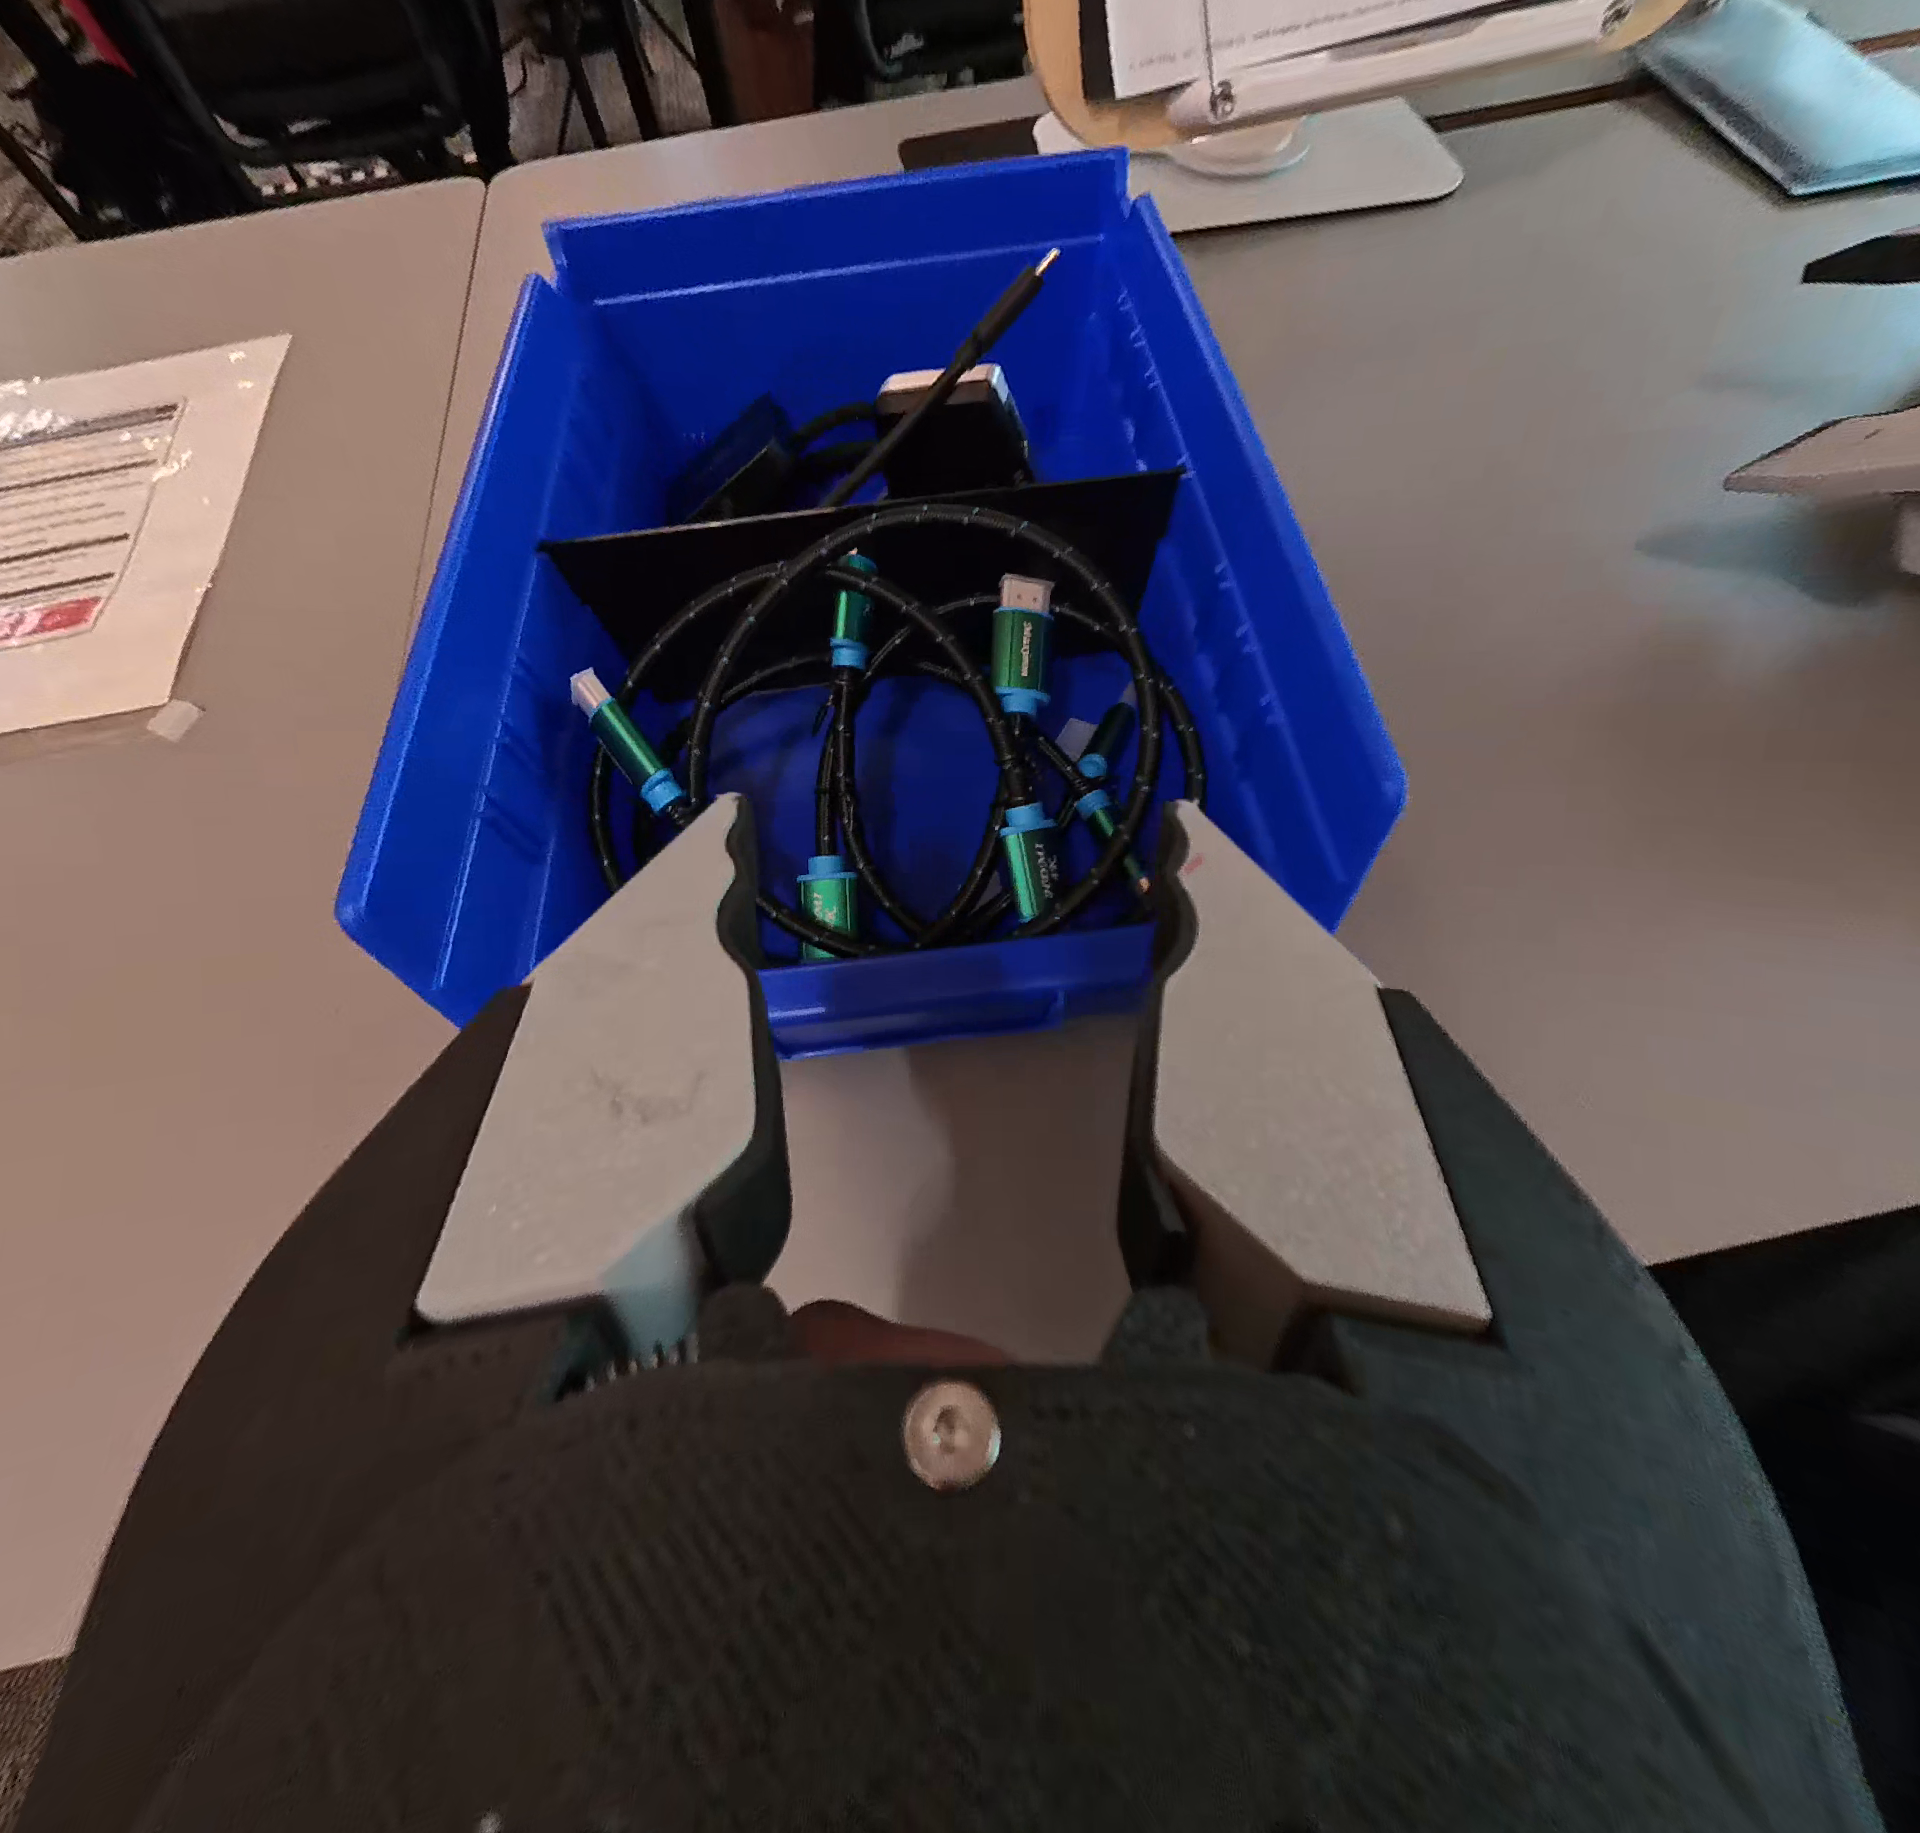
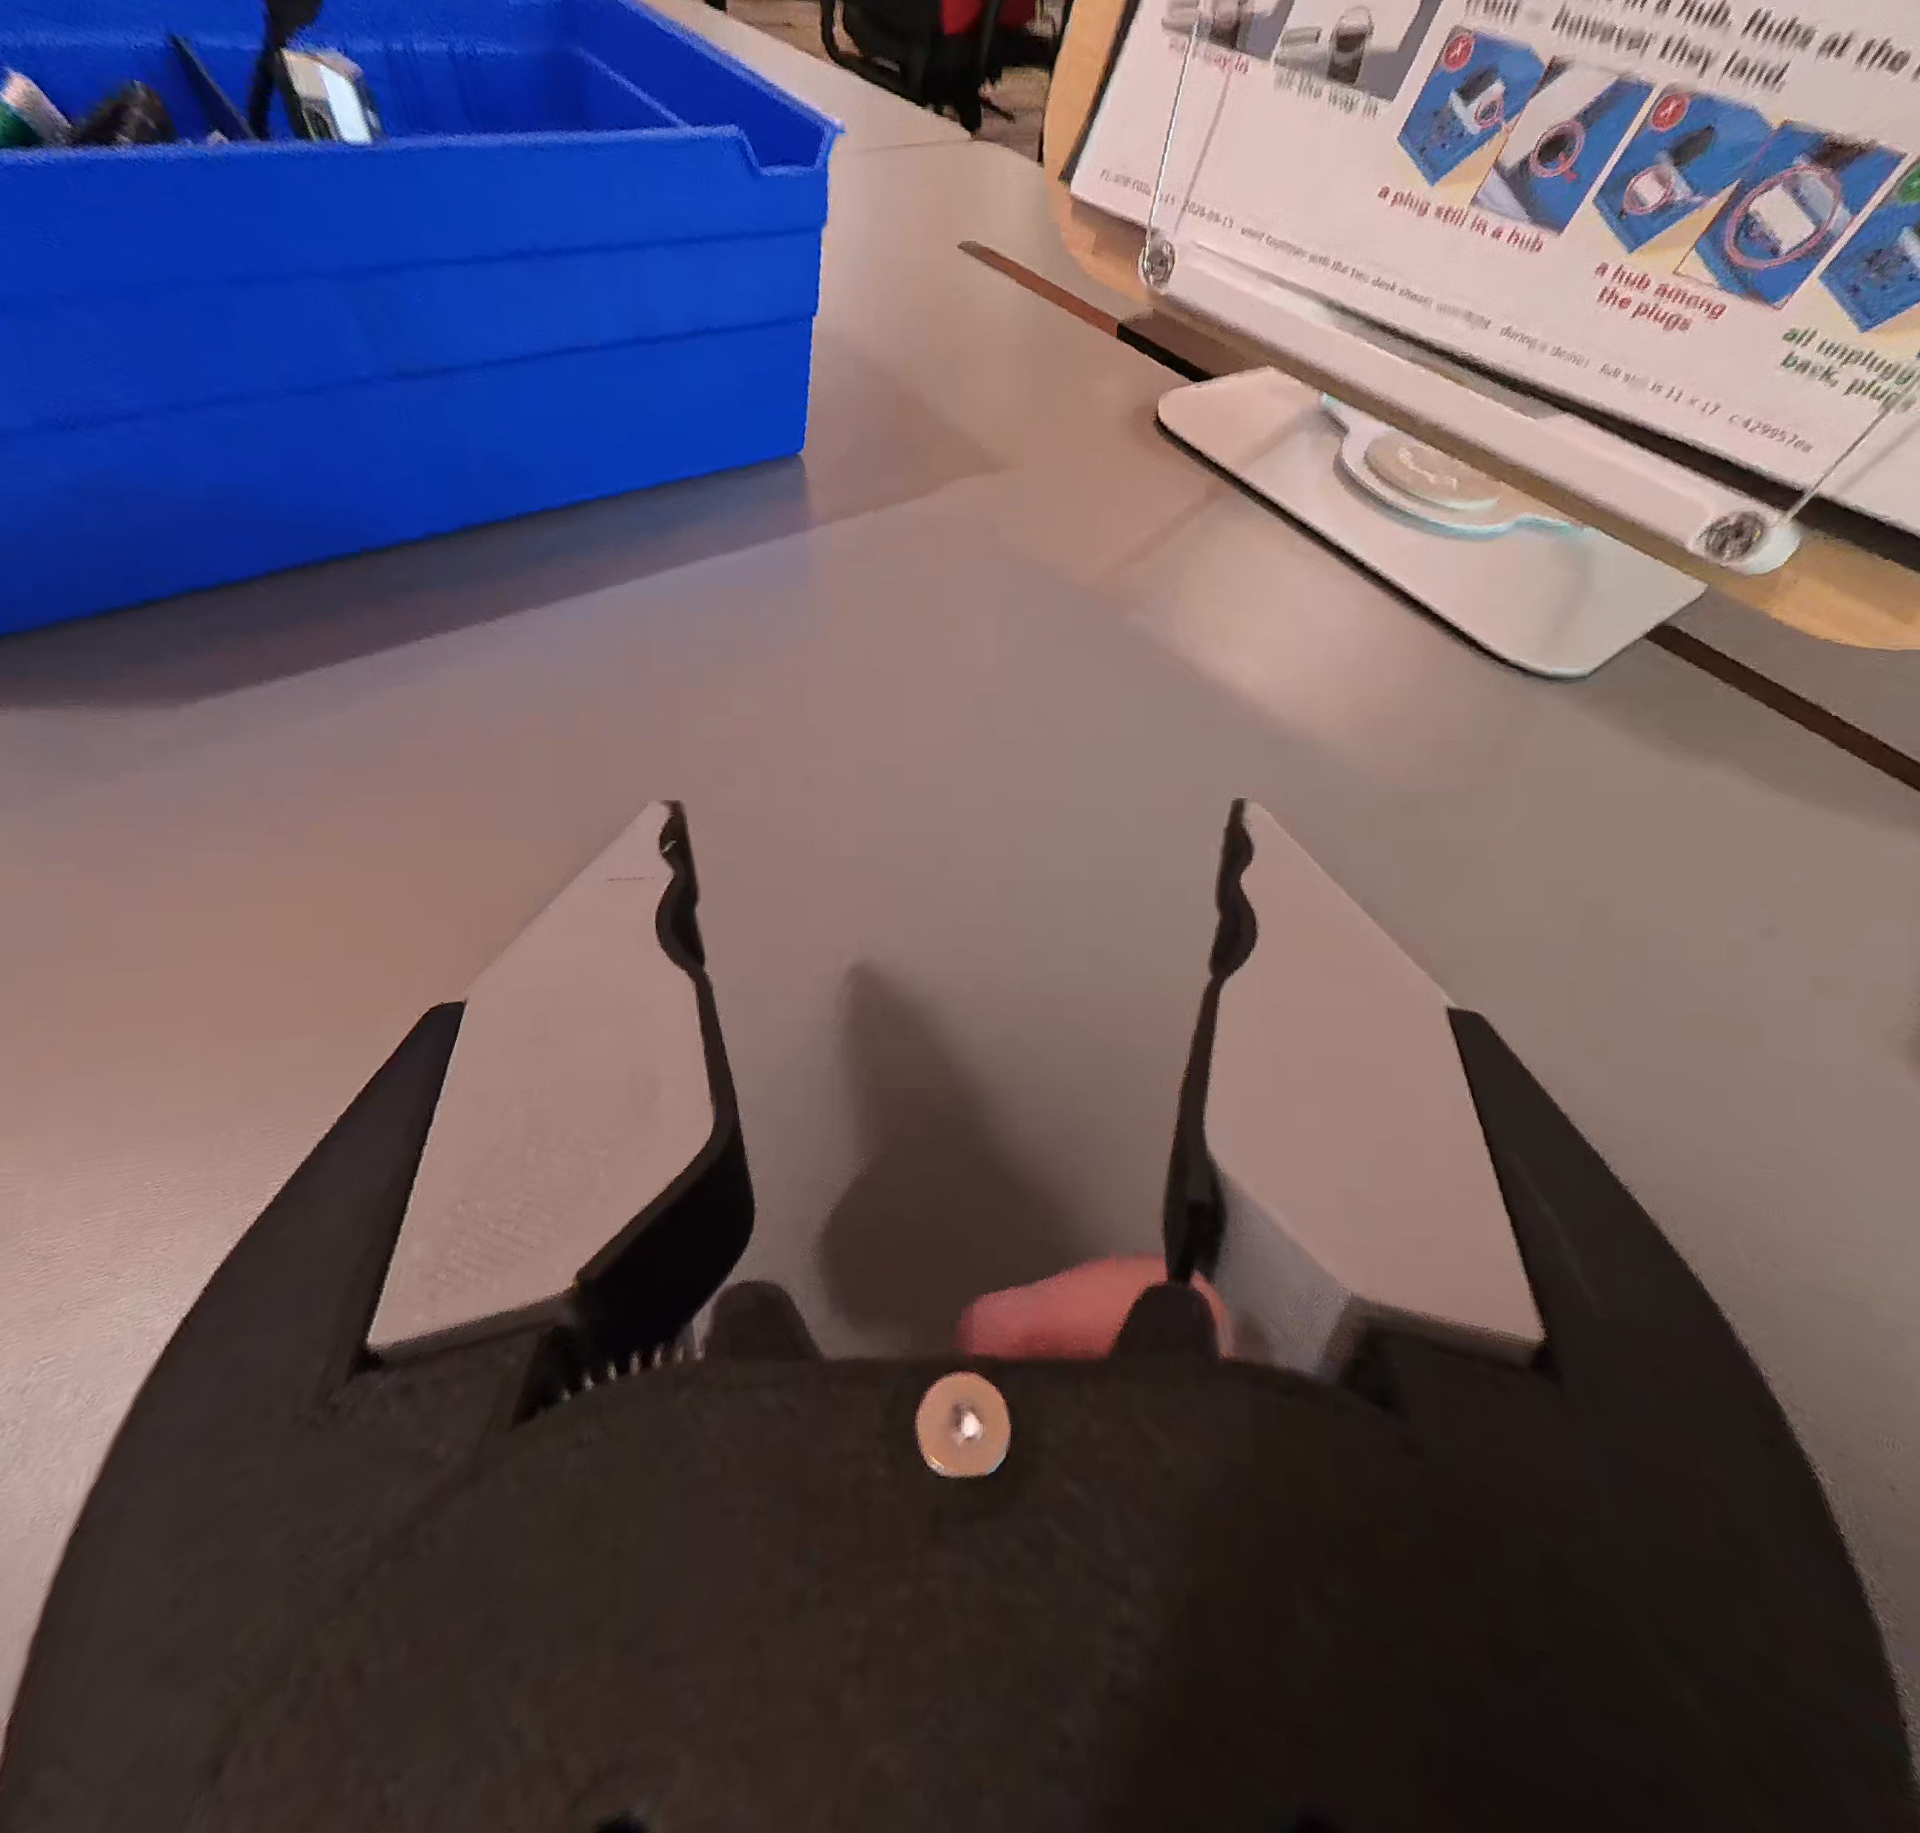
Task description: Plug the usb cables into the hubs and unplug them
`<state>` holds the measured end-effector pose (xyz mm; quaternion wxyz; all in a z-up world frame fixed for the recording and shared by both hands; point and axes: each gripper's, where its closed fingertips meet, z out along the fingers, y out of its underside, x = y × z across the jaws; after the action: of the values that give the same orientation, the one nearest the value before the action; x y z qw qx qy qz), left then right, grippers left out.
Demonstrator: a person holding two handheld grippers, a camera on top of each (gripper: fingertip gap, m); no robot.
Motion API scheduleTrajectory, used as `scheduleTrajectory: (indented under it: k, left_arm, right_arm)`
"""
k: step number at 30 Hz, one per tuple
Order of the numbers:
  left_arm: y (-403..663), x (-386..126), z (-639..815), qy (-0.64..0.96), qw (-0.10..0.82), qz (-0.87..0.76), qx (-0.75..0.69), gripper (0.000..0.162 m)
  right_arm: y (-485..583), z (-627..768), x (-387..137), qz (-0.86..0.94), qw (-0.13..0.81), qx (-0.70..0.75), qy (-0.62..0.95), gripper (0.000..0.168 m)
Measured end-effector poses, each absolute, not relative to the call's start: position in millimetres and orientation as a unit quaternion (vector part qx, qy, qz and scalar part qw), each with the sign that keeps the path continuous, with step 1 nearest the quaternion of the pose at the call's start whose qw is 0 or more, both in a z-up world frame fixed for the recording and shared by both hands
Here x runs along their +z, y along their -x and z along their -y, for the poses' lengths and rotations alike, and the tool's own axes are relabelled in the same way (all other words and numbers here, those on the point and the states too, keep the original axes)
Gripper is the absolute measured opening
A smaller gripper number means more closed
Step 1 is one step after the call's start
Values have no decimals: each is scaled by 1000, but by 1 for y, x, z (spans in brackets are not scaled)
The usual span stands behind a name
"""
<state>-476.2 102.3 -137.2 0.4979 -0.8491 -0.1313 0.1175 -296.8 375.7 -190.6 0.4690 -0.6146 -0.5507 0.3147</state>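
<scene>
Left wrist view: left gripper (image 1: 951, 827), jaws wide, over blue bin (image 1: 468, 744) of cables (image 1: 935, 744); right gripper (image 2: 951, 817) wide, empty.

Your scene is evenly lit from overhead, with soft shadows falling on the grey table (image 2: 987, 661) beside the blue bin (image 2: 416, 329) and under your right gripper (image 2: 954, 817). In the right wrist view, motion blur smears the instruction board (image 2: 1558, 173) at the upper right, and glare glints off a shiny metal piece (image 2: 327, 95) in the bin. Both wide-angle views bend straight lines near their edges, while the left wrist view stays sharp at centre, softening toward the dim background.
</scene>
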Motion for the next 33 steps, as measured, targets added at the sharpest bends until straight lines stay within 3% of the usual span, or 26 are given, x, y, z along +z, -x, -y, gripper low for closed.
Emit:
scheduleTrajectory:
  k: [4, 6, 14, 18, 25, 33]
  left_arm:
    - [472, -134, -106, 839, 518, 127, 107, 74]
    - [469, -136, -107, 836, 526, 129, 90, 74]
    - [472, -135, -83, 826, 544, 131, 70, 74]
    - [472, -126, -77, 814, 566, 125, 46, 74]
    - [505, -114, -93, 807, 575, 96, 94, 69]
    - [523, -116, -148, 819, 569, 51, 52, 64]
  right_arm:
    - [288, -363, -177, 562, 508, 325, 567, 76]
    - [285, -362, -171, 557, 528, 322, 554, 84]
    - [283, -366, -167, 537, 536, 329, 562, 84]
    - [280, -362, -172, 542, 509, 341, 576, 82]
    - [270, -365, -161, 528, 467, 376, 601, 96]
    - [270, -352, -158, 547, 453, 392, 585, 91]
